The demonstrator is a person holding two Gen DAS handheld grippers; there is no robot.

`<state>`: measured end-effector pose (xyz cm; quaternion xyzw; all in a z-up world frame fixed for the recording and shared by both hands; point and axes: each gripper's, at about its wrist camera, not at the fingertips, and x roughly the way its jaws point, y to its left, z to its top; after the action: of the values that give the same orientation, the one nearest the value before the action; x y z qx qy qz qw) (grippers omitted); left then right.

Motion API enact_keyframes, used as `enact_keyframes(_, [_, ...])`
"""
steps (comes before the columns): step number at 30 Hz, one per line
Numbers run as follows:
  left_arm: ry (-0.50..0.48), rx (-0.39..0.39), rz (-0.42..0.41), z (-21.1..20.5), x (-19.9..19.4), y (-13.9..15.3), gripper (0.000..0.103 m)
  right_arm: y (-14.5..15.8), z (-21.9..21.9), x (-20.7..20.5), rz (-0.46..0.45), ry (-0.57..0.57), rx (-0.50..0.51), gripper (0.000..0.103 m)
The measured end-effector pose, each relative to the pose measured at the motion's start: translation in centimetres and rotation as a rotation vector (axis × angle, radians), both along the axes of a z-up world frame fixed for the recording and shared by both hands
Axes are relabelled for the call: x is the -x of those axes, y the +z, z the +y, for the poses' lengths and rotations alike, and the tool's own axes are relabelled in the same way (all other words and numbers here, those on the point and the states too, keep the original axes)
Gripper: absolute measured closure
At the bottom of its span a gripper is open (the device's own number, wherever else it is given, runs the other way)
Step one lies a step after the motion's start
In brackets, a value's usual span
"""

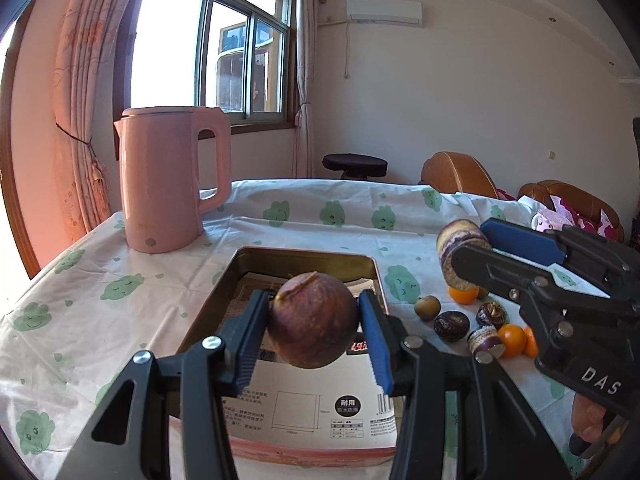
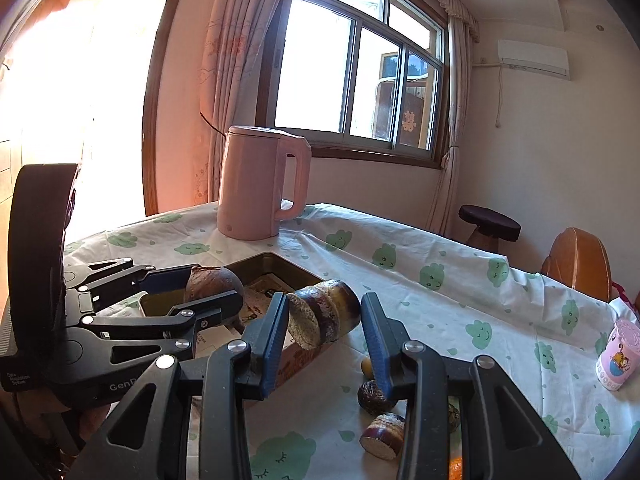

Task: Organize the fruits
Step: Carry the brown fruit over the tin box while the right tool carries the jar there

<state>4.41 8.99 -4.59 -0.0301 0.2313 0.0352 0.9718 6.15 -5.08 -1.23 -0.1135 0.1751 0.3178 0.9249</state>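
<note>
My left gripper (image 1: 314, 326) is shut on a round brown-purple fruit (image 1: 312, 320) and holds it above the open metal tin (image 1: 216, 292). My right gripper (image 2: 324, 316) is shut on a purple cane-like piece (image 2: 324, 314) and holds it above the table beside the tin (image 2: 288, 268); it also shows in the left wrist view (image 1: 460, 256). On the tablecloth right of the tin lie small oranges (image 1: 512, 340), dark round fruits (image 1: 451, 325), a small brown fruit (image 1: 427, 307) and a short purple piece (image 2: 382, 436).
A pink kettle (image 1: 172, 180) stands behind the tin at the table's far left. A pink cup (image 2: 618, 354) stands at the right edge. A stool (image 1: 355, 165) and brown chairs (image 1: 456, 172) stand beyond the table.
</note>
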Motion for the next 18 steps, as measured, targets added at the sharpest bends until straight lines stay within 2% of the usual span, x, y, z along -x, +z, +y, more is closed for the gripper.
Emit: enact_keyframes(18, [0.046,-0.038,0.078,3.2,-2.2,-0.6,0.055,-2.1,4.8,-2.5,0.050,0.031,0.012,0.063])
